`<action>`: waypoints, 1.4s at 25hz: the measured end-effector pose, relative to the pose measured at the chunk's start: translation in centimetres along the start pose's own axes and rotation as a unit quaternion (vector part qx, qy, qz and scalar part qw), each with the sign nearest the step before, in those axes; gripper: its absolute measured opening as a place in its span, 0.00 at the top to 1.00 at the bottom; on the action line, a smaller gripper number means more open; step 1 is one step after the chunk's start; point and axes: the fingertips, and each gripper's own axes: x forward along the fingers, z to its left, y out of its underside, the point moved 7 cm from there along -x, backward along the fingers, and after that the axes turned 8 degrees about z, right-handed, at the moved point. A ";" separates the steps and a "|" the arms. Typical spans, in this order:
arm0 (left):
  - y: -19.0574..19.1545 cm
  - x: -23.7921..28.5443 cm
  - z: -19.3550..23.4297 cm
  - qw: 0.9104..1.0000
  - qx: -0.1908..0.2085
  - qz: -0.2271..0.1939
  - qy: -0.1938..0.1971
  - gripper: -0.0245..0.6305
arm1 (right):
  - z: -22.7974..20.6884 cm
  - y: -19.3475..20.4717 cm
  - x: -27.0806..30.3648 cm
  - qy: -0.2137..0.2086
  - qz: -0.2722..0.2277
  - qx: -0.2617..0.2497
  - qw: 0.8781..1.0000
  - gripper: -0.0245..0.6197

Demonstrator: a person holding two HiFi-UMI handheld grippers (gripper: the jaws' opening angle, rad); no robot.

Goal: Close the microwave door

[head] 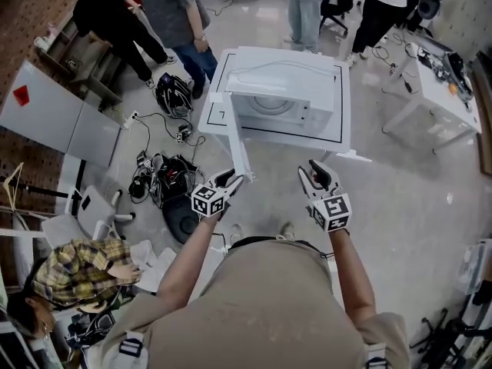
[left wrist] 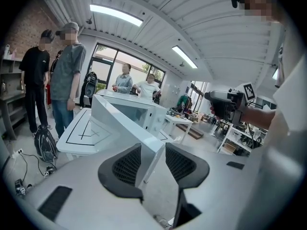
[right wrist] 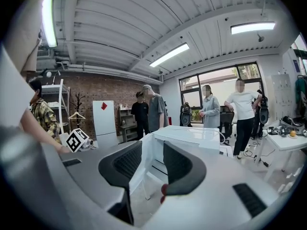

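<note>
Left claw [head: 230, 179] at microwave door [head: 231, 137], white table [head: 345, 106], grey floor [head: 400, 198], onlookers [head: 181, 14]

A black backpack [head: 173, 96] lies on the floor at ten o'clock, tangled cables [head: 157, 167] at nine. A person in a plaid shirt [head: 77, 271] crouches at eight, and a white desk [head: 438, 102] stands at two.

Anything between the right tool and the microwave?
Nothing in the way. The head view shows only bare floor and the table front strip between the right tool and the microwave.
</note>
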 end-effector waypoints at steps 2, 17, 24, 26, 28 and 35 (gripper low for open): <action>-0.2 0.5 -0.4 1.000 -0.001 0.000 0.004 0.72 | -0.1 0.0 0.1 -0.004 0.000 -0.001 1.000 0.75; -2.5 5.5 -2.0 0.998 0.034 0.029 0.041 0.72 | -0.2 0.9 1.0 0.005 0.006 0.007 1.000 0.75; -3.7 7.5 -2.6 0.997 0.045 0.044 0.054 0.72 | -1.1 0.3 0.9 0.014 -0.005 0.019 1.000 0.75; -4.1 8.0 -2.8 0.996 0.045 0.045 0.055 0.72 | -1.6 0.2 0.7 0.016 -0.008 0.021 1.000 0.75; -4.4 8.4 -3.1 0.996 0.044 0.045 0.055 0.72 | -2.2 0.3 0.3 0.019 -0.009 0.023 1.000 0.75; -5.5 10.4 -3.9 0.997 0.037 0.046 0.046 0.72 | -4.6 0.4 -0.9 0.018 -0.011 0.026 0.999 0.75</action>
